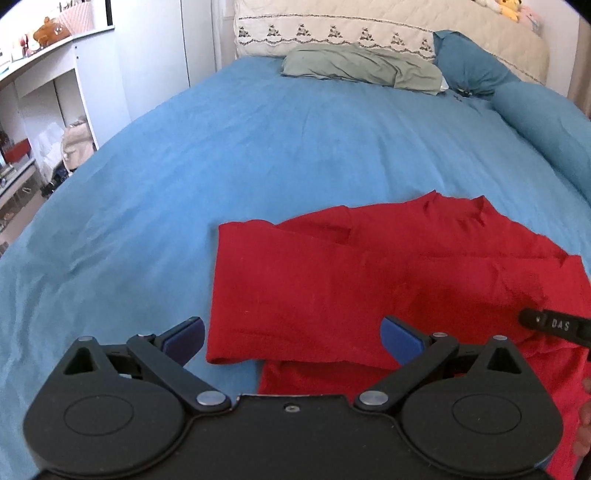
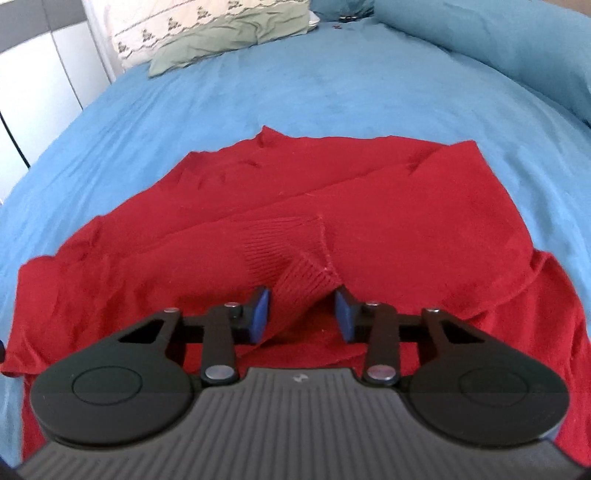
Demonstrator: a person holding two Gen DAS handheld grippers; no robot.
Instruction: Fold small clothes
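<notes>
A red knit sweater (image 1: 332, 280) lies partly folded on the blue bed sheet (image 1: 221, 155). My left gripper (image 1: 291, 339) is open and empty, its blue pads (image 1: 400, 339) wide apart above the sweater's near left edge. In the right wrist view the sweater (image 2: 369, 206) fills the middle, with a sleeve folded across the body. My right gripper (image 2: 301, 314) is open, with the sleeve's ribbed cuff (image 2: 295, 266) between its blue pads (image 2: 260, 314); the pads do not press it. The right gripper's black tip (image 1: 554, 326) shows at the right edge of the left wrist view.
A green pillow (image 1: 362, 68) and a cream embroidered pillow (image 1: 332, 35) lie at the head of the bed. A rolled blue duvet (image 1: 546, 122) runs along the right side. White shelves (image 1: 55, 85) stand left of the bed.
</notes>
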